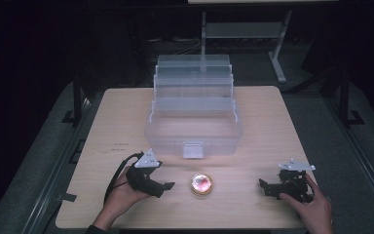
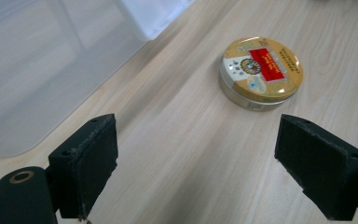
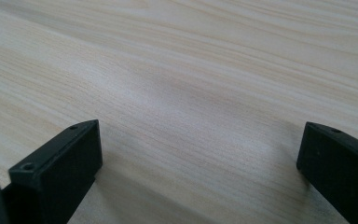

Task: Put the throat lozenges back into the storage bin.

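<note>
The left gripper [image 1: 168,185], jaws wide, points at the round tin [image 1: 201,184] lying at its 3 o'clock, near but apart. The right gripper [image 1: 263,185], jaws wide, rests at the tin's 3 o'clock on the table [image 1: 272,122].

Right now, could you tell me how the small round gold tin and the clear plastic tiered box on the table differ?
The small round gold tin is opaque, with a red printed label; the clear plastic tiered box is see-through and unprinted. The tin is low and far smaller than the box, which steps up in tiers. The tin's lid is on, while the box stands open. Both rest on the light wooden table, the tin just in front of the box, apart from it.
</note>
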`<state>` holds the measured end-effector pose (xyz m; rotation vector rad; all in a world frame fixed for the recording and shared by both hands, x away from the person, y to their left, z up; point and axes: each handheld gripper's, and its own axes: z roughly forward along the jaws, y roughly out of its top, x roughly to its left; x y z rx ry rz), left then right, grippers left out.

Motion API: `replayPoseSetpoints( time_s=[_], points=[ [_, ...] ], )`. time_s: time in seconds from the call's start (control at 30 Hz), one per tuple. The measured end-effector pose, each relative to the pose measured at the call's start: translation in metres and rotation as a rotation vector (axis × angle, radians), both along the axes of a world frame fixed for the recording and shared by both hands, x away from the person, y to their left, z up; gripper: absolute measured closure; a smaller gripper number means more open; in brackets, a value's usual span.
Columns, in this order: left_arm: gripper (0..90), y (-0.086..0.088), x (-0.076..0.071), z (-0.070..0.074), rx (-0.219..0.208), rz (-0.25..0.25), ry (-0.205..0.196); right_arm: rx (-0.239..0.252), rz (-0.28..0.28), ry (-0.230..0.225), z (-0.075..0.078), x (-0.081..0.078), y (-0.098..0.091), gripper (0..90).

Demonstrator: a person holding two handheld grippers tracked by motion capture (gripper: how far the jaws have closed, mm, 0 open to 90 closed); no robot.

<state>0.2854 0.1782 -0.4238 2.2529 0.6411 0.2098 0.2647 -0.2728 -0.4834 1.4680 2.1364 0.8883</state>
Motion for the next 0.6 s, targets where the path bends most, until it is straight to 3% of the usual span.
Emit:
replayPoseSetpoints(
  time_s=[0.6],
  points=[
    [12.6,-0.031,0.002,0.006,0.026,-0.088,0.005,0.0,0.0,0.0,0.0,0.0,0.0,0.0]
  ],
)
